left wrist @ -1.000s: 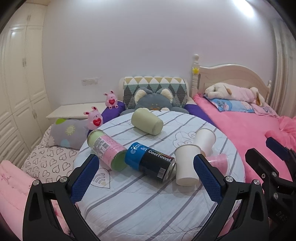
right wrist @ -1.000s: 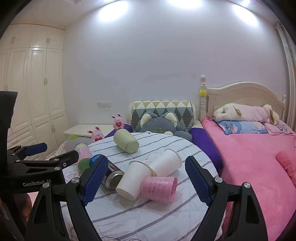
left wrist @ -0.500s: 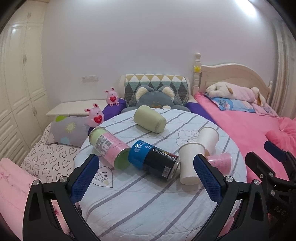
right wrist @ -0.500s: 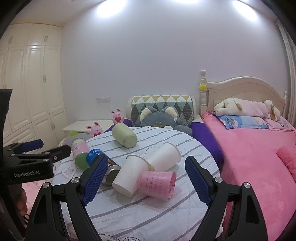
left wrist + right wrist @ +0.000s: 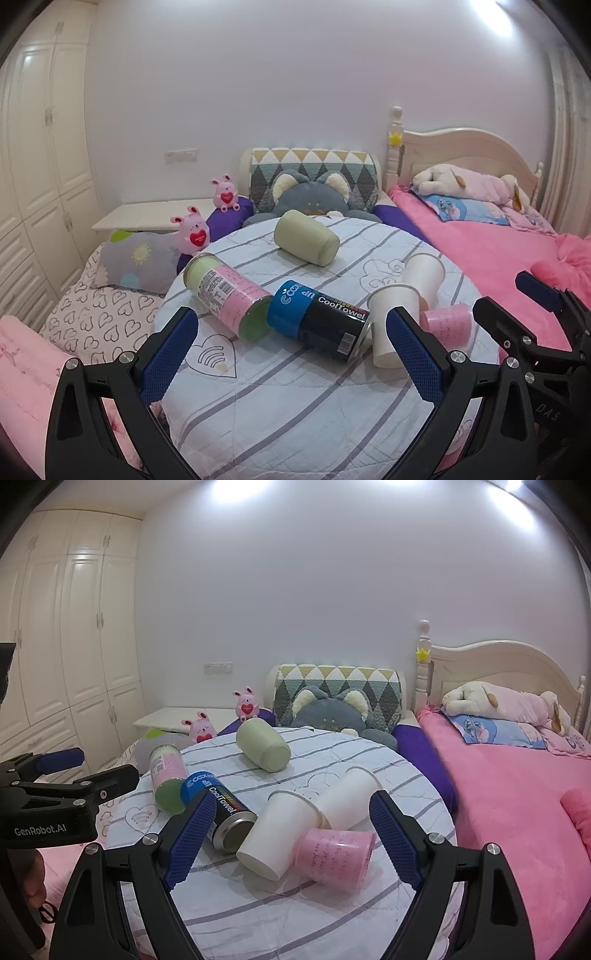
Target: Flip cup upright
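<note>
Pre-grasp: every cup lies on its side, both tools empty.

The round quilted bench (image 5: 332, 915) carries a green cup (image 5: 263, 744) at the far side, two white paper cups (image 5: 275, 836) mid-right, and a pink cup (image 5: 338, 854) nearest, touching the white one; two cans (image 5: 319, 325) lie to the left. The right hand-held gripper (image 5: 291, 845) hangs wide apart, framing the pink and white cups; the left hand-held gripper (image 5: 291, 362) is likewise wide, holding nothing. Judgement: pinch the pink cup across its body, light squeeze, lift clear of its neighbour before rotating, then seat it base-down.
</note>
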{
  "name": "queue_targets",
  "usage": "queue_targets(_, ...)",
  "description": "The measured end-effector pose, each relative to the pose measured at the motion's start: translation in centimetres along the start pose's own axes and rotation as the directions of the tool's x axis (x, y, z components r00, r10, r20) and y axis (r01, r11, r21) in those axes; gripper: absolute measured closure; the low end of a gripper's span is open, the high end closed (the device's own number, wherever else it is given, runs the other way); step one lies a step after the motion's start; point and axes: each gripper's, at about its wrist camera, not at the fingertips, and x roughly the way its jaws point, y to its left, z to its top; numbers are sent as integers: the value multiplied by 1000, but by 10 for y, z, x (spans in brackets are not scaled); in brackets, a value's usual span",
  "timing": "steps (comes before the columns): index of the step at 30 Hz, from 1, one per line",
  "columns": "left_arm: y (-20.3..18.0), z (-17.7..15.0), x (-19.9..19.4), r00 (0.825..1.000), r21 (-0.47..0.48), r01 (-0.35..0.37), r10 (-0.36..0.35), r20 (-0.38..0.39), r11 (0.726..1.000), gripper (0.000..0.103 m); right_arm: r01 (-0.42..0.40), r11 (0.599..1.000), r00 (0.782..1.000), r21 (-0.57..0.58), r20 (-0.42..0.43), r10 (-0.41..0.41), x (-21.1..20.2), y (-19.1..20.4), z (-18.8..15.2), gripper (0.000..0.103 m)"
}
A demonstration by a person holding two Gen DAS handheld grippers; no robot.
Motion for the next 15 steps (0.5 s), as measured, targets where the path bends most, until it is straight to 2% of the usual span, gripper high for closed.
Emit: queue_targets(15,-9,0,-5,999,51,24,-25,23,998,0,36,999,999,-20,3,-36,-5,7,1,17)
